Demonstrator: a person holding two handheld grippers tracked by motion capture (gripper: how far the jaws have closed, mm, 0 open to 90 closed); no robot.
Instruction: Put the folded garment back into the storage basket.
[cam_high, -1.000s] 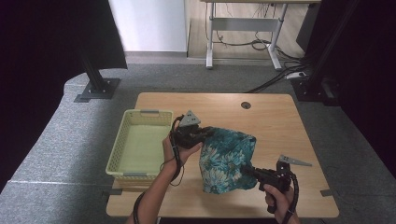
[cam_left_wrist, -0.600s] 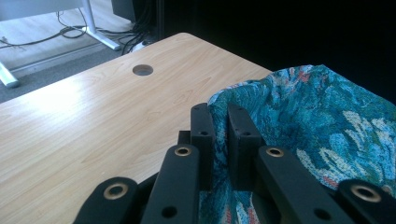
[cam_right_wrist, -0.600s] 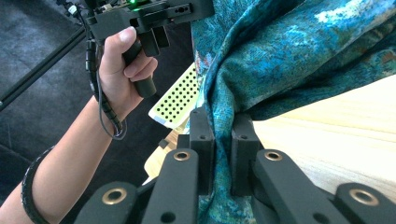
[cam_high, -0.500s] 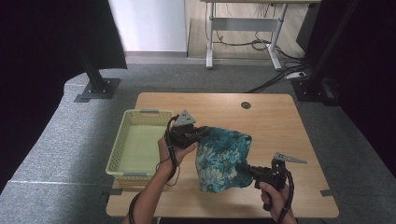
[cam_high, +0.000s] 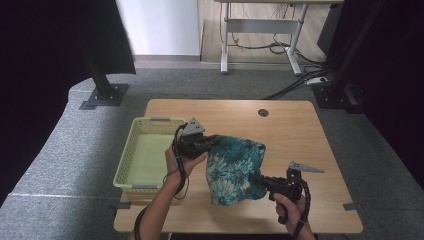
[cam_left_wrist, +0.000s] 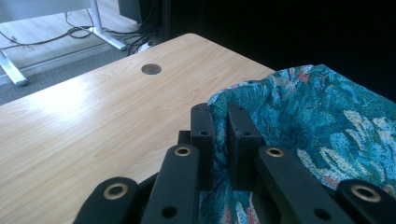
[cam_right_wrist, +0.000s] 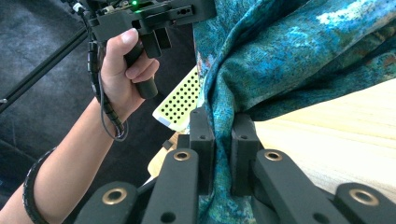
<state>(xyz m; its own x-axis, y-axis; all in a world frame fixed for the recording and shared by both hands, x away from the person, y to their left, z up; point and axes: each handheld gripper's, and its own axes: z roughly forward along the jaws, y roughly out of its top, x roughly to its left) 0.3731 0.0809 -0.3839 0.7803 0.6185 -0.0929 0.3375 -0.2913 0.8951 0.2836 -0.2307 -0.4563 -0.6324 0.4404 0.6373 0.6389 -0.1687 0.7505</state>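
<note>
Because I want the teal floral cloth (cam_high: 234, 167) off the table (cam_high: 300, 135) and under control, I have my left gripper (cam_high: 210, 141) clamped on its far left edge and my right gripper (cam_high: 256, 178) pinching a fold at its near right. Held at two points, it hangs bunched between them over the middle of the table, just right of the yellow basket (cam_high: 131, 172), probably where it should go.
</note>
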